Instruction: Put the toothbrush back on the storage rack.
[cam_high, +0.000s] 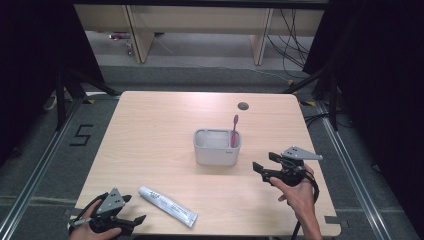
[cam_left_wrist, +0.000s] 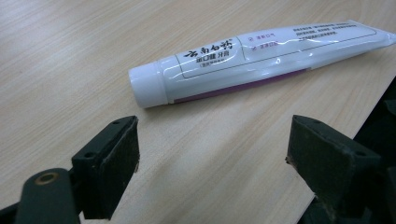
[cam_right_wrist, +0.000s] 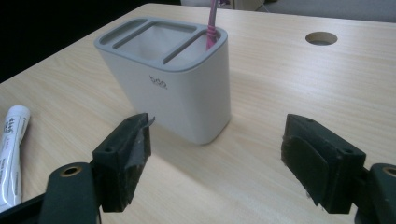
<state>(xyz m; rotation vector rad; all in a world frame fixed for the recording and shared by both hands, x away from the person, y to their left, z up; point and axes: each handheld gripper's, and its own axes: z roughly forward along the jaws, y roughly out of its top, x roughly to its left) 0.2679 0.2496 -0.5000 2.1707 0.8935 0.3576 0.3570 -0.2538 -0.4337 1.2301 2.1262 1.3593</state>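
A white toothpaste tube (cam_high: 167, 206) lies flat near the table's front edge, its cap toward the back left. My left gripper (cam_high: 131, 212) is open just left of it; in the left gripper view the tube (cam_left_wrist: 252, 58) lies a short way beyond the spread jaws of the left gripper (cam_left_wrist: 212, 156). A white holder with a grey rim (cam_high: 217, 147) stands mid-table, and a pink toothbrush (cam_high: 234, 131) stands upright in its right slot. My right gripper (cam_high: 263, 163) is open to the holder's right. In its view the holder (cam_right_wrist: 173, 88) and toothbrush (cam_right_wrist: 211, 23) stand beyond the right gripper (cam_right_wrist: 215, 156).
The wooden table (cam_high: 150, 130) has a round cable hole (cam_high: 243, 106) at the back right. The table's front edge (cam_left_wrist: 369, 116) runs close by the left gripper's right jaw. Dark floor and black curtains surround the table.
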